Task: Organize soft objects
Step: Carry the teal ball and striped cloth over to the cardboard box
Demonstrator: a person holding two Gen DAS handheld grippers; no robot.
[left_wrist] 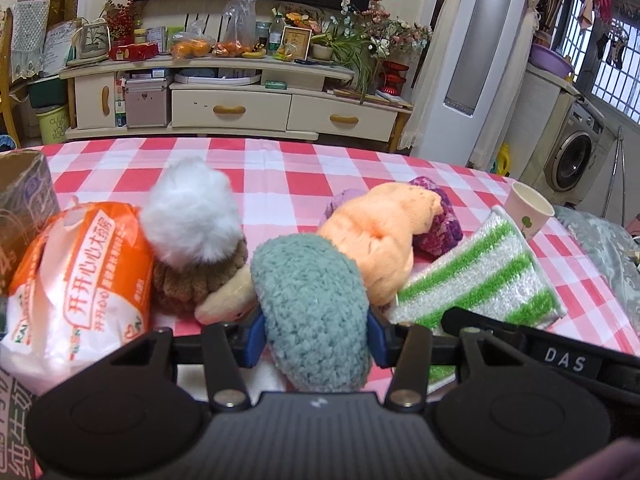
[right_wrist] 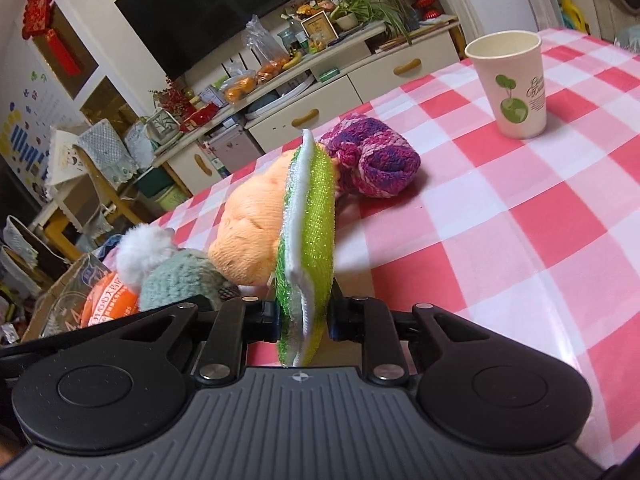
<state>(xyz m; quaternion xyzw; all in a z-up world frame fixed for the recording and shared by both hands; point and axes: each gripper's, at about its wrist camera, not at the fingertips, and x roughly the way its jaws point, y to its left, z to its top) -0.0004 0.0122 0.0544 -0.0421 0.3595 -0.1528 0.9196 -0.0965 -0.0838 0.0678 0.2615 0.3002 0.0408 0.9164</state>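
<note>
"DAS" on the right tongs' black body (left_wrist: 566, 360); "开开心心大药房" on the orange plastic bag (left_wrist: 76, 280).

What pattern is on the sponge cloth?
Green and white stripes on the sponge cloth, clearest in the left wrist view.

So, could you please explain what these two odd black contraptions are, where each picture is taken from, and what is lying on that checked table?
Each picture comes from a camera mounted on a hand-held two-finger gripper, looking forward along its fingers; a person holds one in each hand.

In the left one's view, the left gripper is closed on a fuzzy teal knit piece. In the right one's view, the right gripper is shut on a green-and-white striped sponge cloth, seen edge-on.

On the red-and-white checked tablecloth lie an orange soft item, a purple knit bundle, a white pompom on something brown and fuzzy, and an orange-and-white plastic bag. A paper cup stands upright, apart from them.
</note>
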